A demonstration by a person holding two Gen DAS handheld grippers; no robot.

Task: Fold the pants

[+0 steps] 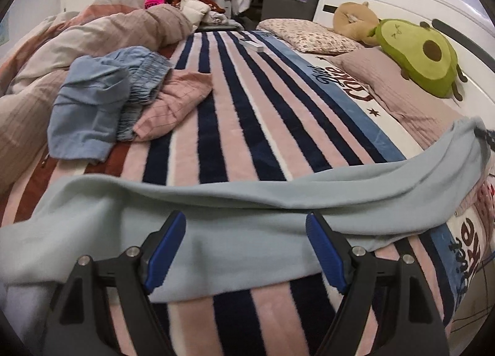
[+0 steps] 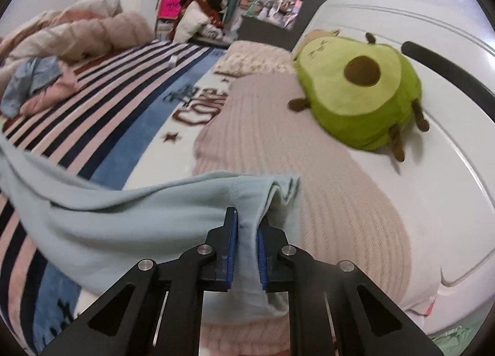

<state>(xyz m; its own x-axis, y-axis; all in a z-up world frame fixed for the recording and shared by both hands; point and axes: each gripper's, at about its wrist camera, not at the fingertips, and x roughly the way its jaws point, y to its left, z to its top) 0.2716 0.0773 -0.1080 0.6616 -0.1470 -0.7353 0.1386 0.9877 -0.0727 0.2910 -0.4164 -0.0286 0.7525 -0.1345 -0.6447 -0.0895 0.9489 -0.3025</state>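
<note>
Gripping pale-blue pants (image 2: 130, 226), right tongs (image 2: 247, 232) clenched; left tongs (image 1: 246, 232) released, spread wide.

striped blanket (image 1: 235, 114) open mid-bed, clothes pile (image 1: 102, 102) left, avocado plush (image 2: 362, 102) right

The left gripper (image 1: 246, 226), at the bottom centre of its view, points downward with its blue pads (image 1: 165, 250) spread wide apart, while the right gripper (image 2: 247, 224), bottom centre, has its jaws clamped on pale blue pants (image 2: 139, 220).
</note>
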